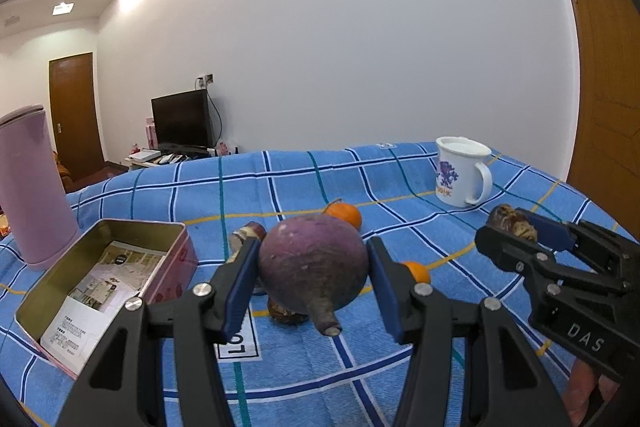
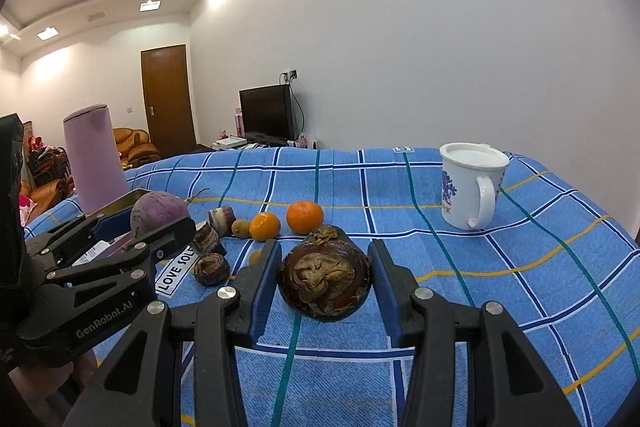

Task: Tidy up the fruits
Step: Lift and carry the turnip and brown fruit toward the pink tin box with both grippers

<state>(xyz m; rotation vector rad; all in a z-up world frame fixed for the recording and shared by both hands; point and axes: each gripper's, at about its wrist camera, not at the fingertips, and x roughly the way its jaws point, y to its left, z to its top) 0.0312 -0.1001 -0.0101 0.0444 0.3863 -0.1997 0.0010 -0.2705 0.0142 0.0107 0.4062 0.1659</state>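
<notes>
Both pieces are lifted off the blue checked cloth (image 2: pixel 500 267), so the carrying step is in hand; the next move, as I judge it, calls for bringing each over the open tin (image 1: pixel 60 279) at the left and parting the jaws there. The left gripper (image 1: pixel 313 279), partly open, clamps the purple turnip (image 1: pixel 312 263) just right of that tin. The right gripper (image 2: pixel 325 277), set narrower, pinches the brown water chestnut (image 2: pixel 325 275), with two oranges (image 2: pixel 305 217) left on the cloth beyond.
</notes>
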